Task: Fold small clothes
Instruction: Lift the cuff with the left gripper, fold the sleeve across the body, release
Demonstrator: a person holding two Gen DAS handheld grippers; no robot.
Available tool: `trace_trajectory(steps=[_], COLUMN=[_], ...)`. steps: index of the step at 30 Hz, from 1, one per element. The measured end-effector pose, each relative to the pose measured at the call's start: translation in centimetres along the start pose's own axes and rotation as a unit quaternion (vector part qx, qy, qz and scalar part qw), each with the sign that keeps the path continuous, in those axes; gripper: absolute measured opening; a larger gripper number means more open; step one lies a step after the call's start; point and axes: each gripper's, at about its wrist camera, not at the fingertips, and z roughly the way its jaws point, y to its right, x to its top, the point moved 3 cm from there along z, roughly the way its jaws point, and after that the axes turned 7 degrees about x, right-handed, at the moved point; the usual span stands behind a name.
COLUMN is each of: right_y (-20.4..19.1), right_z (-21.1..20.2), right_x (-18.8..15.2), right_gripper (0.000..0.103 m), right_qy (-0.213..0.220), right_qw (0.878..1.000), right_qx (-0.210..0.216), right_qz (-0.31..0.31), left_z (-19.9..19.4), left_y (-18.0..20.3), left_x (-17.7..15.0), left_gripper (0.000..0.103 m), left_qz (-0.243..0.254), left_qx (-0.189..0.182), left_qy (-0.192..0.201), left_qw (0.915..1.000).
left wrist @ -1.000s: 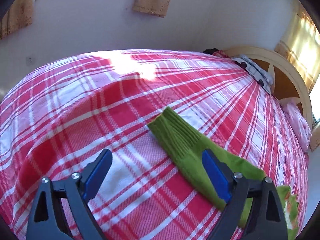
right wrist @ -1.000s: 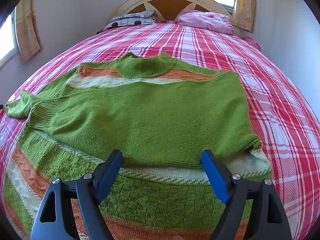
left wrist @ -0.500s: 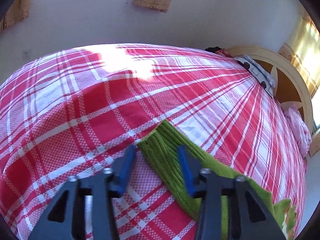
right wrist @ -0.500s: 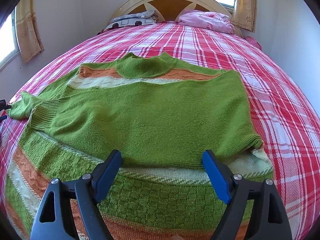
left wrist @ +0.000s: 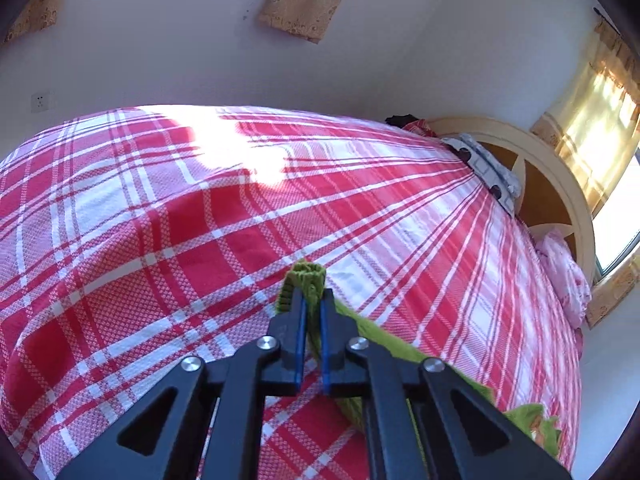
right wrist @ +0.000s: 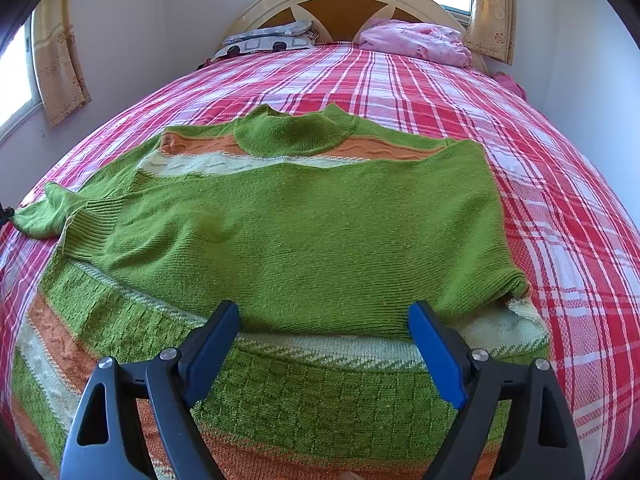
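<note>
Two wrist views show one green knitted sweater [right wrist: 288, 240] spread on a bed [right wrist: 560, 208] with a red plaid cover, collar toward the far headboard [right wrist: 344, 4] and striped hem nearest the camera. One sleeve is already laid across the chest, its ribbed cuff ending near the left side of the body, so the right half of the garment appears folded in. The other sleeve [right wrist: 44, 212] extends off to the left, where its end rises slightly from the cover. In the left wrist view, the left gripper [left wrist: 312, 304] has its jaws drawn together on the ribbed cuff [left wrist: 306, 276] of that sleeve; a bunched tuft of green knit protrudes just past the blue pads, and the sleeve trails back to the right beneath the tool. Gripping at the cuff is presumably chosen because the end of a sleeve is the point from which the whole length can be carried over the body in one sweep. The right gripper [right wrist: 324, 340] hovers over the lower part of the sweater with its jaws wide and opening, nothing between them; its position near the hem suggests it waits to steady or lift the bottom edge. A patterned pillow [right wrist: 268, 42] and a pink bundle of cloth [right wrist: 416, 42] lie at the far end, well apart from the work. Soft knit is likely to stretch if the cuff is pulled hard.
</note>
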Motion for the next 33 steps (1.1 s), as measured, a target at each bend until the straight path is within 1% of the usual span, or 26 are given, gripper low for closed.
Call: trace_trajectory(steps=[3,13,16,20,25,29,33], right_y=[0.0,0.1,-0.1,-0.2,-0.3,-0.1,0.1], right_z=[0.0,0.0,0.0,-0.1,-0.1,-0.2,-0.3], right_x=[0.0,0.0,0.0,0.0,0.0,0.0,0.0], right_gripper=[0.087,0.088,0.088,0.088,0.088,0.088,0.088], right_qy=[0.000,0.001,0.001,0.002,0.004,0.007,0.009], right_qw=[1.000,1.000,1.000,1.000,1.000,1.000,1.000], right_qx=[0.001,0.001,0.002,0.005,0.010,0.017,0.022], right_qz=[0.001,0.001,0.002,0.003,0.005,0.010,0.013], left_z=[-0.7,-3.7,-4.9,-7.2,-9.8,-12.2,-14.2], left_y=[0.4,2.9,4.1,6.1,8.7,11.0,13.1], left_x=[0.3,0.7,1.0,1.5,1.8,1.9,2.1], left_gripper=[0.006,0.006,0.006,0.006,0.006,0.006,0.006], left_qz=[-0.008,0.004,0.009,0.028,0.048,0.061,0.068], left_qx=[-0.014,-0.064,-0.086,-0.120,-0.149,-0.181,-0.205], left_qy=[0.002,0.018,0.032,0.058,0.077,0.095,0.110], left_qw=[0.9999,0.9978,0.9957,0.9906,0.9846,0.9769,0.9702])
